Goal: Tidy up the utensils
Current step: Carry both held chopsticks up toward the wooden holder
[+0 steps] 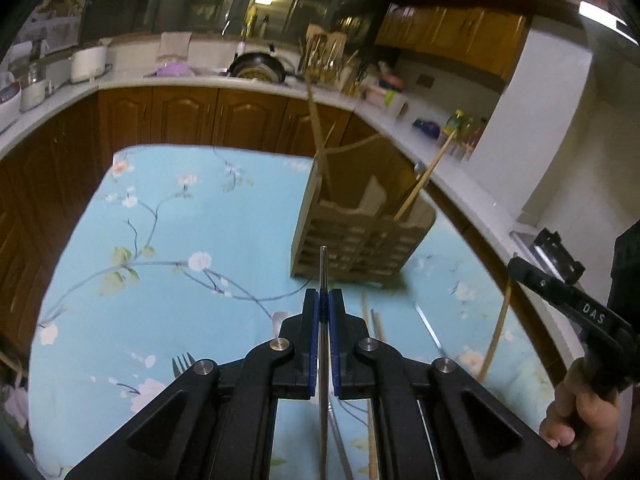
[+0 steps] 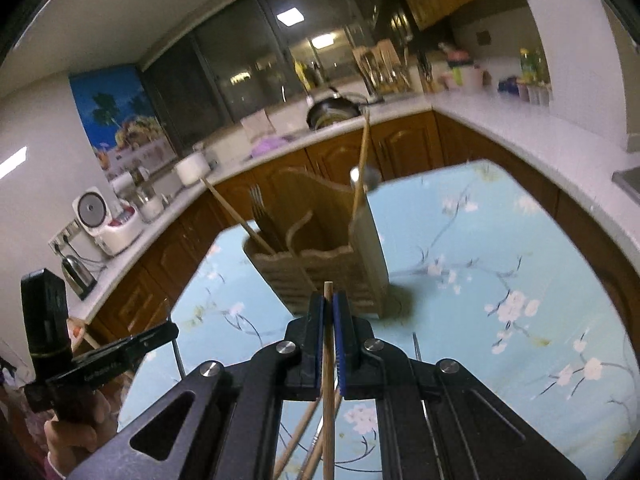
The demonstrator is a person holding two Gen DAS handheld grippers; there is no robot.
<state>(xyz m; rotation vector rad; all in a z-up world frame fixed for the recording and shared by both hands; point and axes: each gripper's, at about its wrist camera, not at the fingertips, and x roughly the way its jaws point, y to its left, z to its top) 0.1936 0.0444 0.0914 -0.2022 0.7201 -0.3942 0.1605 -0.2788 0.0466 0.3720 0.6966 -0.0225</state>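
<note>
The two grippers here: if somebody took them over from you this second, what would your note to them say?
Left gripper: jaws shut on a metal chopstick, tip aimed at the utensil holder.
Right gripper: jaws shut on a wooden chopstick, also facing the holder.
The holder stands on the floral tablecloth.
Done: forks and a few wooden chopsticks already stand in the holder.
Left: drop in both held sticks, then gather the loose fork and the chopsticks lying on the cloth near the grippers.
</note>
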